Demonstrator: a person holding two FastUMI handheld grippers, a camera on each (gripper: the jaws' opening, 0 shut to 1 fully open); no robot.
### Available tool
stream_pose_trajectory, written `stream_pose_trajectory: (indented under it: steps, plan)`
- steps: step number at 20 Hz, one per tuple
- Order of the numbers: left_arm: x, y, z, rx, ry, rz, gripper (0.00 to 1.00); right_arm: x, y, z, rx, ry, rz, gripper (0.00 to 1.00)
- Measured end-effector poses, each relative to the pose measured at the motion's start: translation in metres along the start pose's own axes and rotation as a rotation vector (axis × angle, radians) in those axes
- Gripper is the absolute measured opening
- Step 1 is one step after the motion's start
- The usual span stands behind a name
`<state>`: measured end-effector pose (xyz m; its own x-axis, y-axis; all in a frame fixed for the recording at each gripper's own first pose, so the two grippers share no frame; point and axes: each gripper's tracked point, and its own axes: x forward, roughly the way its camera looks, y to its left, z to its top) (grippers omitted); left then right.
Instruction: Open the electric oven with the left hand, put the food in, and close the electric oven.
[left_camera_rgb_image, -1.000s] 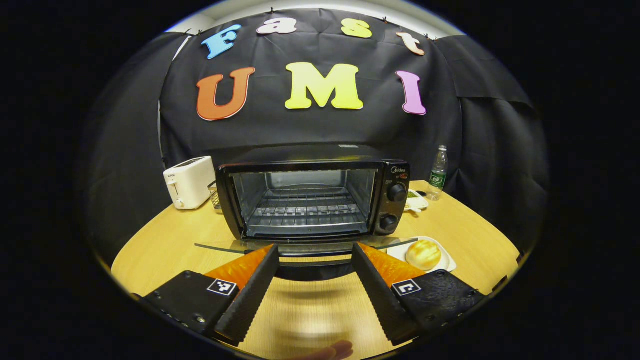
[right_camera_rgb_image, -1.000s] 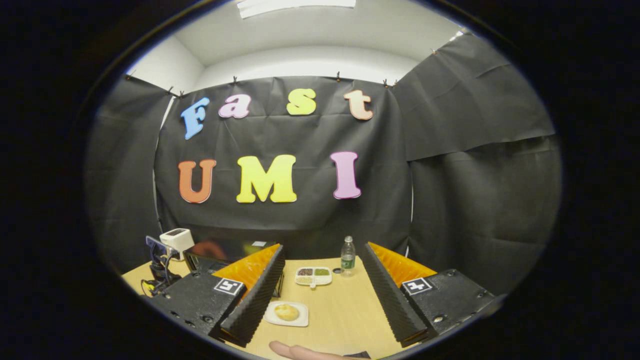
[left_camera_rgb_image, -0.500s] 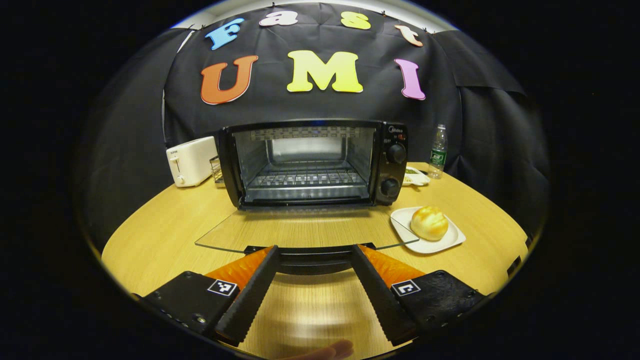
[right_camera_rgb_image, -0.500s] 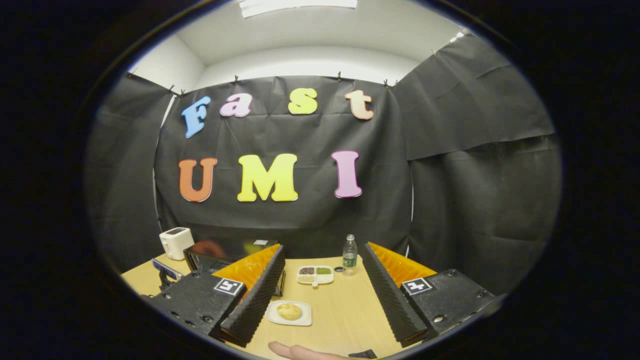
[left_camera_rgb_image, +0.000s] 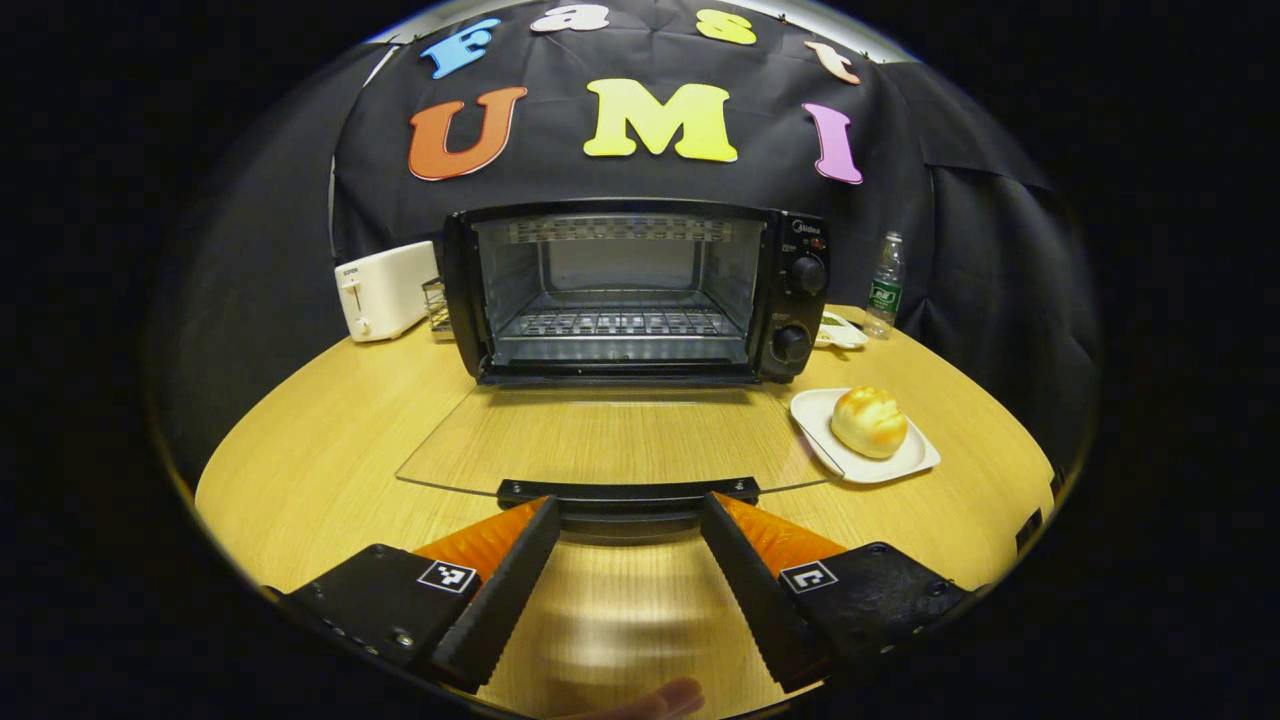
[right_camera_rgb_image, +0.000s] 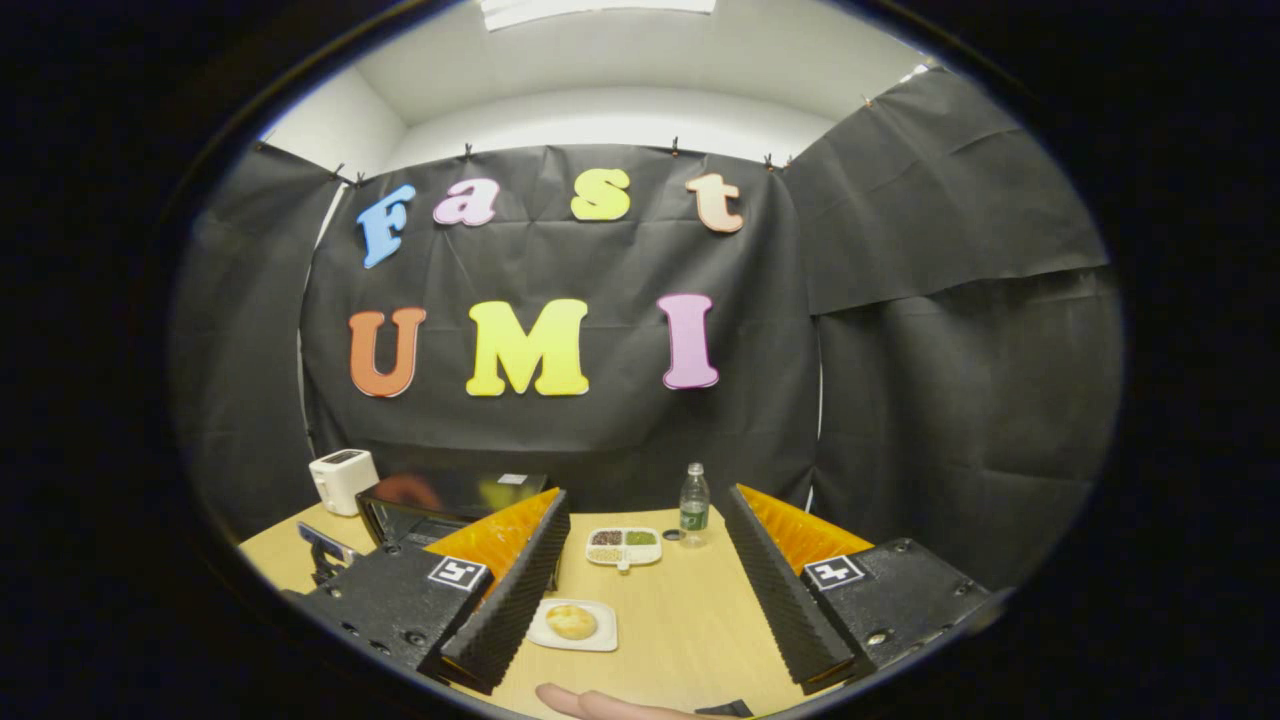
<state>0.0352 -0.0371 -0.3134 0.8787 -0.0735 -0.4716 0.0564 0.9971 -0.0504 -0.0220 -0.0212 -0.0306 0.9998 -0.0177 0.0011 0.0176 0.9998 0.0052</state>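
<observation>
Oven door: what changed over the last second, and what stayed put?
The glass door swung from partly lowered to lying flat in front of the oven. The left gripper went with its handle, fingers open on either side, not clamped. The bun stayed on its plate; the toaster and bottle did not move. The right gripper stayed open.

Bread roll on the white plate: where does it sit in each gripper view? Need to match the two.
Left gripper view: bread roll at right of centre, on the white plate, beside the open oven.
Right gripper view: bread roll low, left of centre, on its plate, by the right gripper's finger.
Shared landmark: water bottle behind the roll.
</observation>
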Motion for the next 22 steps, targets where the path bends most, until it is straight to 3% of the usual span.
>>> stream_pose_trajectory:
  steps: [3,11,18,22]
  plan:
    - [-0.025,0.005,0.034,0.007,-0.052,0.007,0.94,0.011,0.001,-0.013,-0.005,0.031,-0.009,1.0]
    - [-0.107,0.012,0.145,-0.014,-0.261,0.014,0.94,0.045,0.018,-0.063,-0.028,0.116,-0.004,0.97]
    - [-0.161,0.032,0.22,0.001,-0.403,0.081,0.94,0.083,0.05,-0.118,-0.034,0.187,0.07,1.0]
    - [-0.175,0.032,0.233,-0.031,-0.433,0.082,0.94,0.113,0.07,-0.171,-0.013,0.255,0.111,0.97]
